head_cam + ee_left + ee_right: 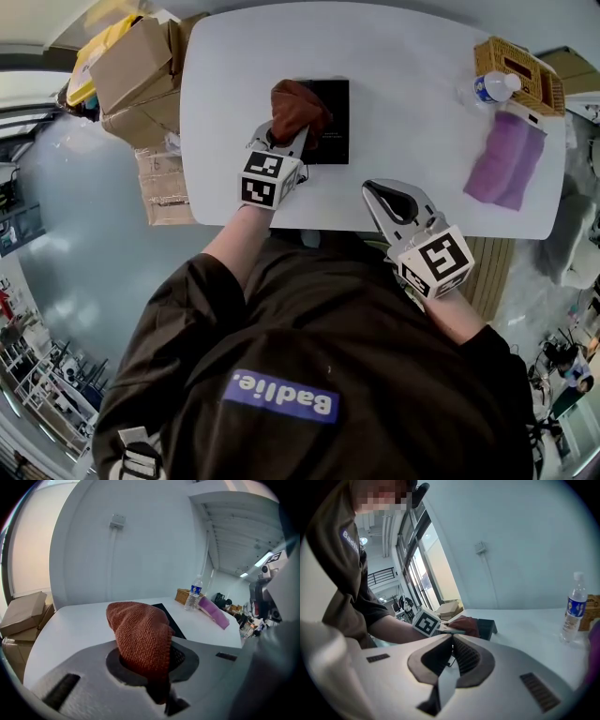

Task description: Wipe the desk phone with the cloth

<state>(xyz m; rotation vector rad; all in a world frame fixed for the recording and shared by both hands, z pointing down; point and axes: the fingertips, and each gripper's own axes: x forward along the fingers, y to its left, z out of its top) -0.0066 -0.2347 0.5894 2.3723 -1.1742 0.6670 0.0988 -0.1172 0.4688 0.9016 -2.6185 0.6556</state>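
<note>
So the thing that matters here is where the phone [330, 122] sits relative to the left gripper [283, 139]. It's flat and black on the white table [422, 56], straight ahead of that gripper and a touch to its right. Its long side runs away from the person, not across. The left gripper is clamped on a bunched-up rust-brown cloth [295, 105], and its own view shows the wad sticking up out of the jaws with the phone right behind it. From the head view the cloth overlaps the far left corner of the phone, so it's basically there already. I can't tell whether it's actually pressing on the surface or just hanging over it. The right gripper [382, 199] is pinched closed with nothing in it, parked at the near edge of the table, well off to the right of the phone and clearly the farther of the 2. My read is that the wipe belongs to the left hand. The natural stroke looks like sweeping rightward and back toward the person along that long side, since most of the black face lies to the right of the cloth and nearer than it.
</note>
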